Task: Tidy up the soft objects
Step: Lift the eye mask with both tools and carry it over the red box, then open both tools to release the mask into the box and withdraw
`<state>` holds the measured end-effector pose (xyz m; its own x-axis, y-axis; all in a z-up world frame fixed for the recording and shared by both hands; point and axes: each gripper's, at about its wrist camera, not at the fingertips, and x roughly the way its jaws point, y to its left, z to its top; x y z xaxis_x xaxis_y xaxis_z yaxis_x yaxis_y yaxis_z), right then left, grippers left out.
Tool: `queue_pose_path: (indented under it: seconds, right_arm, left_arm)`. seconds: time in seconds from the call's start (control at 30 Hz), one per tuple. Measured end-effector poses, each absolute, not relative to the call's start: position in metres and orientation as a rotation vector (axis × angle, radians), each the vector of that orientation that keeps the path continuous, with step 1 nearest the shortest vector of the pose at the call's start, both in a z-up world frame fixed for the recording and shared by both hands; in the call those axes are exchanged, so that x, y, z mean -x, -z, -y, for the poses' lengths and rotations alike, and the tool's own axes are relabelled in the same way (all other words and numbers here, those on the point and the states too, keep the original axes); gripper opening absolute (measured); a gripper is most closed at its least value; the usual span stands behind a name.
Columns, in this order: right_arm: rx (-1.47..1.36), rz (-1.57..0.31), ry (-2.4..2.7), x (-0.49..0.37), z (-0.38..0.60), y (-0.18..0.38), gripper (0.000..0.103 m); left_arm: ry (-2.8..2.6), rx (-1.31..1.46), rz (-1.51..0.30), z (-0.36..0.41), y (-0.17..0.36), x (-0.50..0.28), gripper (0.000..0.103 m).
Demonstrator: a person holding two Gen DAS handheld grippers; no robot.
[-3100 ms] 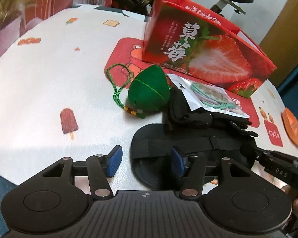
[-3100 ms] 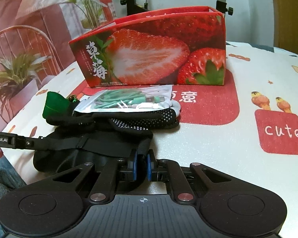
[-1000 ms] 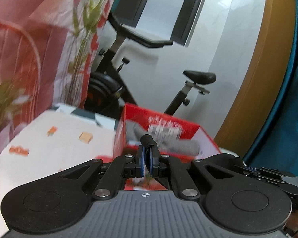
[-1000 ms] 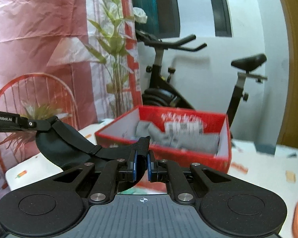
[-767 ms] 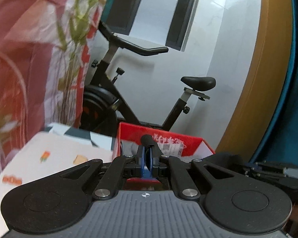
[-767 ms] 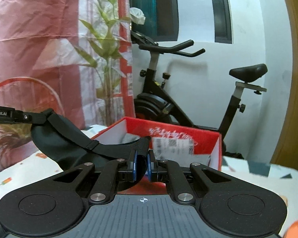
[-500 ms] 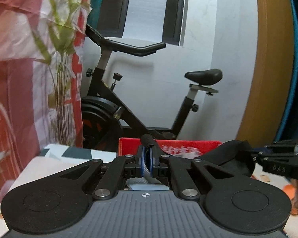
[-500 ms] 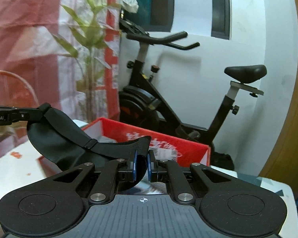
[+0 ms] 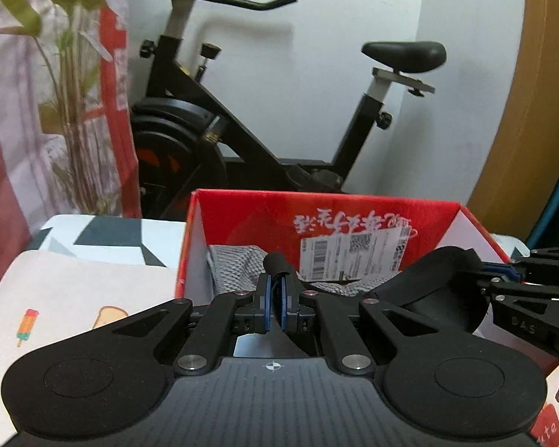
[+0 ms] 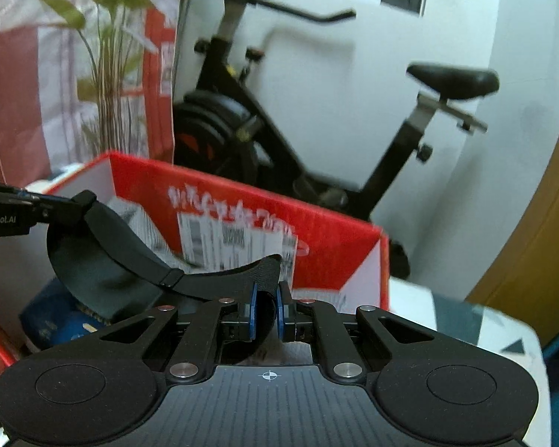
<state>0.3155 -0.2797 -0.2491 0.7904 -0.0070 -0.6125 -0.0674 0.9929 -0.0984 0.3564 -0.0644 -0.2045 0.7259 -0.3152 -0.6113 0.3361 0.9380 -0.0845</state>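
While both grippers hang over the red box, a black strap sags between them, one end in each. The left gripper has its blue pads pressed together on a rolled end of the strap, which pokes up just above the fingertips. The right gripper pinches the other end the same way, its pads squeezed tight on the ribbed webbing. From the right wrist view the strap runs from those fingers across to the left gripper's tips, widening into a dark padded cup with a small buckle partway along; this wide part hangs over the box's near left corner, above its open top rather than resting inside, as far as I can tell. From the left wrist view the padded part bulges at the box's right side, beside the other gripper's black frame. Inside the box lies some grey knitted cloth against the far wall, and a white shipping label with barcodes is stuck on that wall's inner face. Something dark blue shows low at the box's near left corner, too blurred to name. The box stands on a table covered with a white cloth printed with ice lollies and toast. Behind the box stands a black exercise bike, and to the box's left a leafy plant against a red and pink sheet.
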Motion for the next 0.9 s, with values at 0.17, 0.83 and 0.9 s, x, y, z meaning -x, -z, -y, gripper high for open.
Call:
queue_pose_path:
  seconds: [0.17, 0.83, 0.9]
  right_arm:
    - [0.105, -0.700, 0.015, -0.319, 0.283, 0.255, 0.016]
    - [-0.041, -0.448, -0.023, -0.203, 0.289, 0.213, 0.103]
    - [-0.075, -0.429, -0.025, -0.187, 0.289, 0.213, 0.103]
  left_arm:
    - [0.412, -0.066, -0.682, 0.066, 0.208, -0.364, 0.016]
    - [0.397, -0.122, -0.530, 0.042, 0.165, -0.275, 0.103]
    - [0.378, -0.123, -0.516, 0.036, 0.164, -0.261, 0.103]
